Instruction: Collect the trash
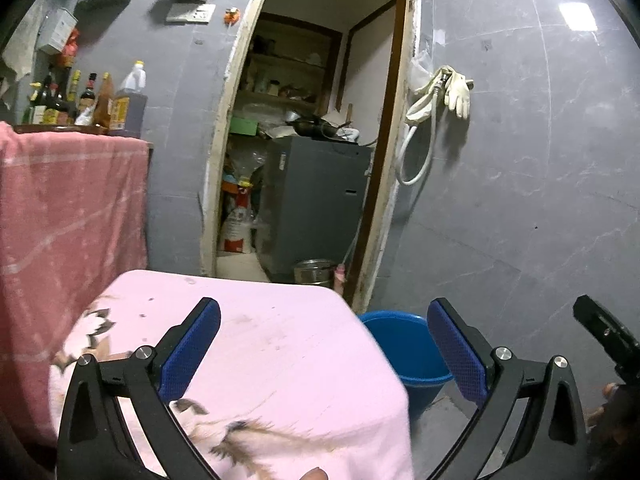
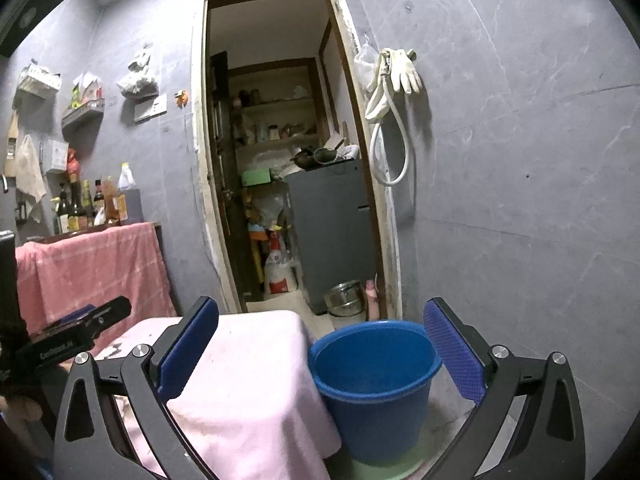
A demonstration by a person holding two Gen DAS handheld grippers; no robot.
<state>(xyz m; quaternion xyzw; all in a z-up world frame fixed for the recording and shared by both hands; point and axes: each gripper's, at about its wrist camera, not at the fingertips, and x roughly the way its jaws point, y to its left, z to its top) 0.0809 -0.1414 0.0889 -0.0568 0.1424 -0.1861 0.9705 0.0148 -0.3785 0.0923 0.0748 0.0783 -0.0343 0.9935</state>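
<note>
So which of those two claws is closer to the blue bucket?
Right. The right gripper frames the blue bucket just ahead; the left gripper hangs over the pink-covered table beside it.

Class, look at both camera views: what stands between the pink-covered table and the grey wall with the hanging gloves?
A blue bucket stands there on the floor, beside the table and before the wall; the right wrist view shows it best.

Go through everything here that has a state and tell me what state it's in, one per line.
Left claw: open, nothing between its pads.
Right claw: open, holding nothing.
Blue bucket: upright, looks empty.
Doorway: open.
Rubber gloves: hanging on the wall.
Pink cloth: draped over the table.
</note>
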